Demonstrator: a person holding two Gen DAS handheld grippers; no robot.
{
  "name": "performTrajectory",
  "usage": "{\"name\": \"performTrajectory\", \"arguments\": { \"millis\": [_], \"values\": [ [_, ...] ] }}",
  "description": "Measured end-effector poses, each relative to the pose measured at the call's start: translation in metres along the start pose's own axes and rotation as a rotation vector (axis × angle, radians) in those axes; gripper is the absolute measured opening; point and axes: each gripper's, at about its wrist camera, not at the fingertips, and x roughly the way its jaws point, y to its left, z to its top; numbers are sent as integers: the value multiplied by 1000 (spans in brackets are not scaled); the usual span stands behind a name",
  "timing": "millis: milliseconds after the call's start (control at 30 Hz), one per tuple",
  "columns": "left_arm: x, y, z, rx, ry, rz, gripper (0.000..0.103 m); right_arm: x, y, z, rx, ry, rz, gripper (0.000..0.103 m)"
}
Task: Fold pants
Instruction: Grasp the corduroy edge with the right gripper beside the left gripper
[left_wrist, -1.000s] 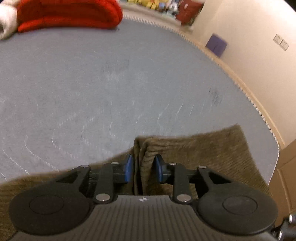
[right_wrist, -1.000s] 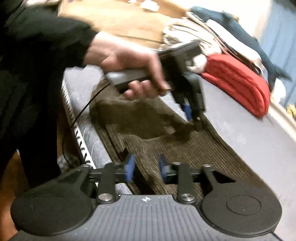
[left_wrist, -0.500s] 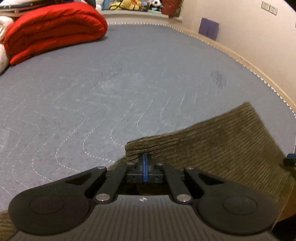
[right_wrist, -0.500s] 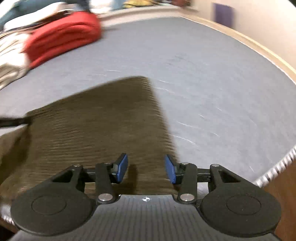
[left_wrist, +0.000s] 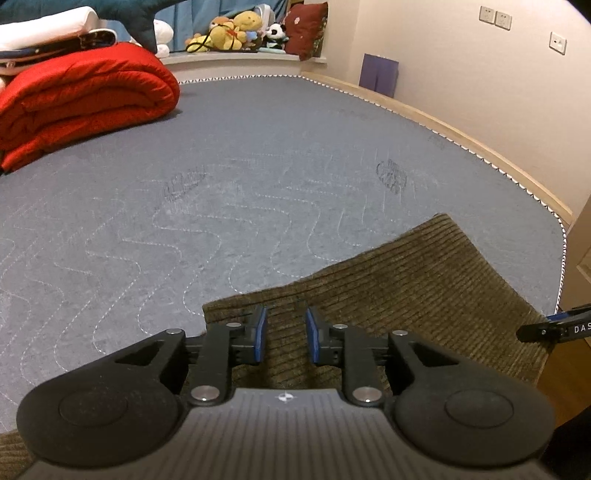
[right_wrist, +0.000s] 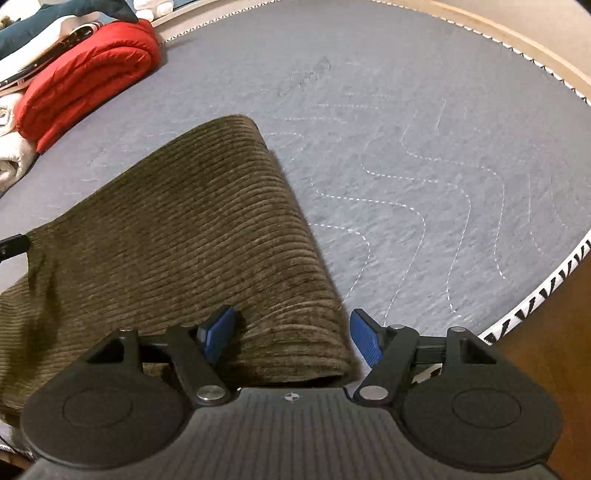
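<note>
Item: olive corduroy pants (right_wrist: 177, 240), lying flat at the near edge of a grey quilted bed (right_wrist: 424, 147), long axis running leftward from the right gripper (right_wrist: 291, 338), whose fingers stand wide apart astride the folded end, holding nothing. Left wrist view alone shows plush toys (left_wrist: 236, 31) and a wall; left gripper (left_wrist: 283, 334) fingers part-open over the cloth, empty.

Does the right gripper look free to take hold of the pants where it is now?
Probably yes. The right gripper is open, its jaws straddling the near end of the pants on the mattress, with nothing lying between them and the fabric.
</note>
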Motion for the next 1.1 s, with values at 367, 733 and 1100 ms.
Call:
{"name": "performTrajectory", "arguments": {
  "millis": [367, 733, 1100],
  "values": [
    [1, -4, -2, 15, 10, -3, 29, 4, 1, 1, 13, 27, 22, 61],
    [-23, -13, 16, -114, -78, -305, 81, -77, 100, -37, -561, -394, 20, 28],
    [-21, -36, 36, -171, -5, -418, 83, -106, 192, -135, -1155, -674, 127, 28]
  ]
}}
